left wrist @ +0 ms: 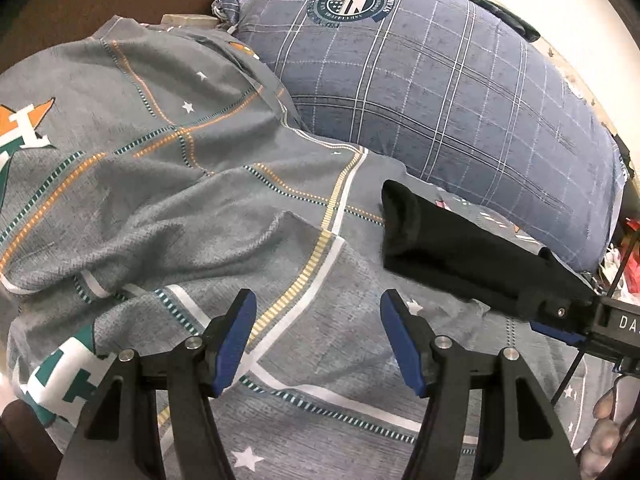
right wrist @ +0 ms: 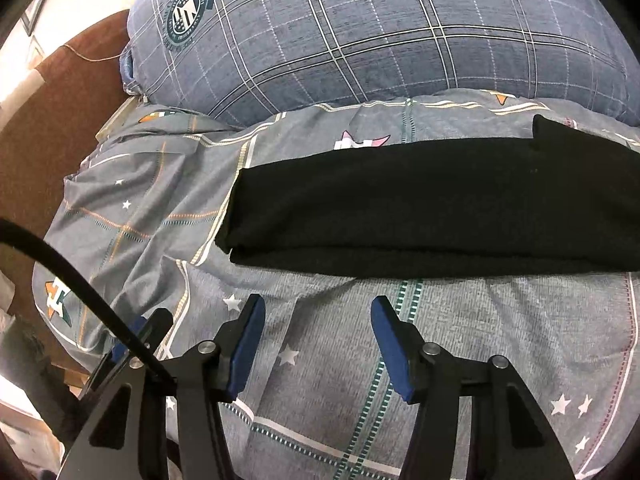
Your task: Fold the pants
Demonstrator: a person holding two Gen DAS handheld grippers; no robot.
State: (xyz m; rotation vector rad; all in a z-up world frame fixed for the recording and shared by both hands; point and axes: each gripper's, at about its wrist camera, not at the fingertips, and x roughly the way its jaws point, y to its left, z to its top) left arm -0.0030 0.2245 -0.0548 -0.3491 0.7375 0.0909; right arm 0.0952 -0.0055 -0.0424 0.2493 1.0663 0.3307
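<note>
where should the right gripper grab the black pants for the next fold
Probably the left end of the black pants, at the near corner where the layers stack, coming in from the near side. The right gripper is open, facing that edge.

A grey bedsheet (right wrist: 328, 360) covers the bed, printed with white stars, dashed green and orange lines, white bands and a teal-and-orange letter emblem; it is rumpled into folds toward the left. At the far side lies a blue plaid pillow (right wrist: 360, 40) with a round teal crest, resting on the sheet's far edge. Behind it at the far left stands a brown headboard (right wrist: 60, 120). A small pale object (left wrist: 188, 21), perhaps a box, sits beside the pillow's corner.
</note>
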